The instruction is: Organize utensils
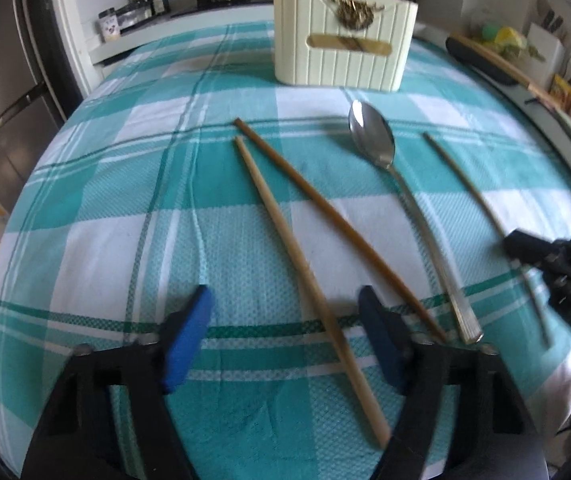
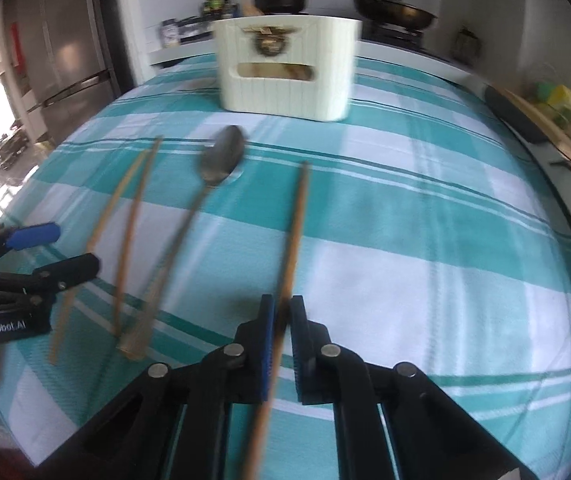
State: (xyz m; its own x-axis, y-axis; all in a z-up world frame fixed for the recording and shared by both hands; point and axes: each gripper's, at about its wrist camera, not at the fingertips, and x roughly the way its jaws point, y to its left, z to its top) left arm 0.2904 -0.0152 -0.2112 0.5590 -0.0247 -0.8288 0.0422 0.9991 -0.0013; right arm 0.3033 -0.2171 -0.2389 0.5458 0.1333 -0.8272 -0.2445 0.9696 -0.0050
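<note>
Pickup step. Right tongs (image 2: 281,320) clamped on one chopstick (image 2: 295,232) near the counter's (image 2: 425,220) front edge; left tongs (image 1: 285,344) apart, straddling the pale chopstick (image 1: 285,248). Next, probably: left closes, then both carry to the holder (image 1: 345,56) at the far edge.

Soft daylight from left; fisheye edge warp; right view motion-blurred.

Tablecloth (image 1: 125,200): woven cloth, matt, textured weave. Spoon (image 1: 373,136): polished metal, glossy. Chopsticks (image 1: 285,232): wood, matt. Holder (image 1: 341,60): ribbed cream plastic, smooth. Gripper pads (image 1: 189,336): blue, matt.
</note>
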